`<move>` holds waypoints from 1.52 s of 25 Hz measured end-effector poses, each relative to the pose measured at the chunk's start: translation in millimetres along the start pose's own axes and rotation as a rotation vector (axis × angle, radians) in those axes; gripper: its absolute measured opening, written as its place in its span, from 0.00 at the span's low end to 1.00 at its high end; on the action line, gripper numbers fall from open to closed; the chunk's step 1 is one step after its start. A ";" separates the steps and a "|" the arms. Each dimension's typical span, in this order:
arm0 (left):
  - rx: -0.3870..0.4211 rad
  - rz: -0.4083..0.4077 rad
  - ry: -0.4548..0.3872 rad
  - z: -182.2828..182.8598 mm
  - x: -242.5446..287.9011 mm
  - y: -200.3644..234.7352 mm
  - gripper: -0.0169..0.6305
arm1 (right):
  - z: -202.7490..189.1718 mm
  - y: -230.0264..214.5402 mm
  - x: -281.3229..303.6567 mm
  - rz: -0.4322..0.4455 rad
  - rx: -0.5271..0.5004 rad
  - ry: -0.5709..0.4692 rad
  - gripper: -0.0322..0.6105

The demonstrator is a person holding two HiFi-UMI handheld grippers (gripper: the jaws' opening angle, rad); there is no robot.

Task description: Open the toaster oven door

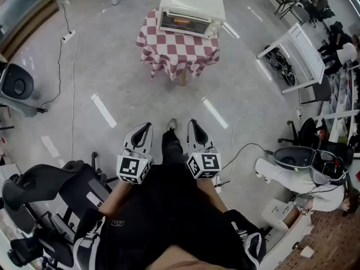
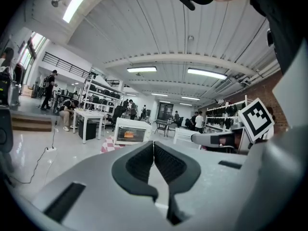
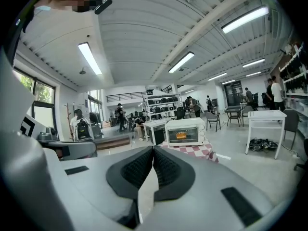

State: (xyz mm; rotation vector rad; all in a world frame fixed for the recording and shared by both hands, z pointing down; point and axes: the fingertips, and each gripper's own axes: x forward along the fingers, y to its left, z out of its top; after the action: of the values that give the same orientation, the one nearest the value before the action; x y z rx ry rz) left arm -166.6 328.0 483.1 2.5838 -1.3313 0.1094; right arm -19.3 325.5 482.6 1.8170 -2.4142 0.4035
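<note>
A white toaster oven [image 1: 190, 11] stands on a small table with a red-and-white checked cloth [image 1: 175, 50], far ahead of me across the floor. Its glass door is shut and something orange shows inside. The oven is also seen small in the left gripper view [image 2: 131, 131] and in the right gripper view [image 3: 184, 131]. My left gripper [image 1: 147, 127] and right gripper [image 1: 192, 124] are held side by side near my body, both shut with nothing between the jaws, well short of the oven.
A white table [image 1: 297, 58] stands at the right with bags under it. A power strip and cable [image 1: 68, 36] lie on the floor at the left. Equipment and a black chair [image 1: 53, 193] crowd the lower left; a person in white [image 1: 292, 176] sits at the lower right.
</note>
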 end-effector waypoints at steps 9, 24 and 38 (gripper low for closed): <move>0.052 0.046 -0.012 45.7 139.7 31.1 0.04 | 57.2 -78.9 112.7 0.068 -0.040 -0.055 0.09; 0.063 0.099 0.050 76.2 305.6 48.7 0.04 | 103.7 -201.3 223.1 0.127 -0.016 -0.011 0.09; 0.243 0.072 0.129 90.6 406.7 103.4 0.04 | 108.8 -240.5 283.0 0.137 -0.010 0.030 0.09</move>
State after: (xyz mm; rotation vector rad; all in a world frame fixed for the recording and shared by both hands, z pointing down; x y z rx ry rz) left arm -16.6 -74.3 482.7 2.6680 -1.4433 0.4695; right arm 138.3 -28.0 480.5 1.6342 -2.5238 0.4262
